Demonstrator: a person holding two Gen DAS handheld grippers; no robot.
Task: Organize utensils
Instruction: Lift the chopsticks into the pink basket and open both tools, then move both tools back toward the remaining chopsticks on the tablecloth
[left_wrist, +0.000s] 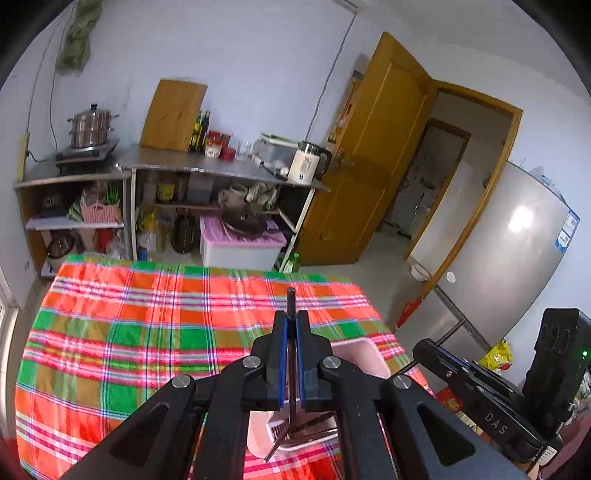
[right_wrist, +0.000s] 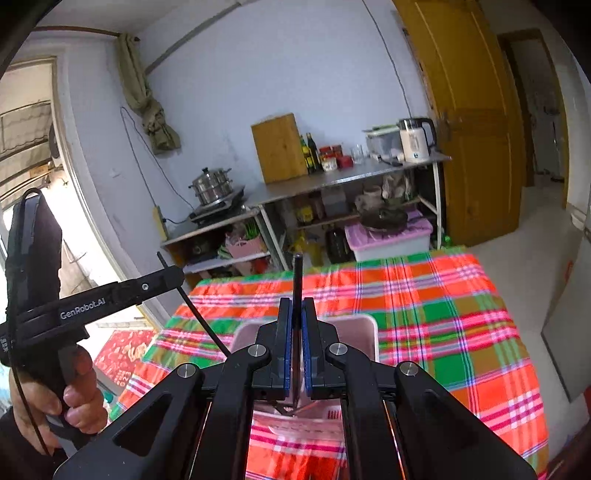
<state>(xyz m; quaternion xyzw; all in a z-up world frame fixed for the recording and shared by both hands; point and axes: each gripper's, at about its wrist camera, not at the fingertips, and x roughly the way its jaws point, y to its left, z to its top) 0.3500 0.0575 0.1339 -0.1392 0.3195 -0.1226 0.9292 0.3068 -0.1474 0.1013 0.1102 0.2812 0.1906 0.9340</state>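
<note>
each claw, left claw (left_wrist: 291, 325) and right claw (right_wrist: 297, 314), pinches one thin black chopstick (left_wrist: 291, 301), over a pale pink basket (right_wrist: 364, 328).

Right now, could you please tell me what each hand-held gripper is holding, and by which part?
The left hand-held gripper clamps a dark chopstick partway along its length. The right hand-held gripper likewise clamps another dark chopstick along its shaft, its end sticking out past the fingertips.

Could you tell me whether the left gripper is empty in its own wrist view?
No, the left gripper is shut on a thin dark chopstick that sticks out past its fingertips, above the pink basket.
</note>
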